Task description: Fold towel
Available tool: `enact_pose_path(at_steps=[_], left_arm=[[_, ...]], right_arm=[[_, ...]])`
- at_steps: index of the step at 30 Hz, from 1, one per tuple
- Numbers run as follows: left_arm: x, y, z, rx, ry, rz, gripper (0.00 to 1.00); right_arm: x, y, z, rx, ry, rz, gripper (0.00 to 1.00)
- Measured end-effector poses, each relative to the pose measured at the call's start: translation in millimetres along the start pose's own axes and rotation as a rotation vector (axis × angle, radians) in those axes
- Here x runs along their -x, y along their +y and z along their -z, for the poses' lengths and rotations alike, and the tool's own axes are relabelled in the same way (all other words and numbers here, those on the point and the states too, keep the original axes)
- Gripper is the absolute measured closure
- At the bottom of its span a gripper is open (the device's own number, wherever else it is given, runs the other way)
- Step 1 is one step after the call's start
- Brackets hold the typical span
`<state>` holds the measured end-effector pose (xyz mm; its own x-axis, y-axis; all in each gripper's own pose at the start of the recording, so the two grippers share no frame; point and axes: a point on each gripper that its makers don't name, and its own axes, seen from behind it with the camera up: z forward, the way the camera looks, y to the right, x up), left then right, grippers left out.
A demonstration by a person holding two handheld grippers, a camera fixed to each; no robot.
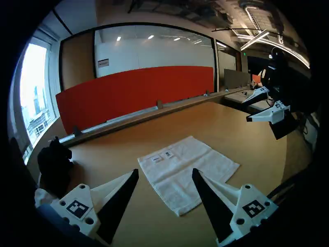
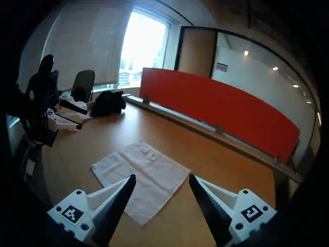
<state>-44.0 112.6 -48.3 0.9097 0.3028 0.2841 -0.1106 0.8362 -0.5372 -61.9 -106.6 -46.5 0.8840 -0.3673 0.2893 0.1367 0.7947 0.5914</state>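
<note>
progress: looks unstarted, no fold made, whole fold left | towel (image 1: 189, 173): spread flat on bench (image 1: 230, 123), tags up | left tongs (image 1: 164, 170): wide, empty, off the cloth | right tongs (image 2: 161, 175): wide, empty, off the cloth

Open tabletop (image 1: 230, 123) around towel (image 1: 187, 171); black bag (image 1: 55, 162), red divider (image 1: 135, 92) well apart.

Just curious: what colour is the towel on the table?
The towel is white; clearest in the left gripper view.
</note>
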Motion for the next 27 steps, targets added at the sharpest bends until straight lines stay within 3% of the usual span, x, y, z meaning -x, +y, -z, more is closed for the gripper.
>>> enact_pose_path(at_steps=[19, 27], left_arm=[[91, 21.8, -40.6, 0.078, -0.165, -0.019, 0.04], [116, 36.2, -54.0, 0.124, -0.218, -0.027, 0.04]], right_arm=[[97, -31, -42.5, -0.082, -0.156, 0.007, 0.00], [124, -41, -52.9, -0.109, -0.207, 0.013, 0.00]])
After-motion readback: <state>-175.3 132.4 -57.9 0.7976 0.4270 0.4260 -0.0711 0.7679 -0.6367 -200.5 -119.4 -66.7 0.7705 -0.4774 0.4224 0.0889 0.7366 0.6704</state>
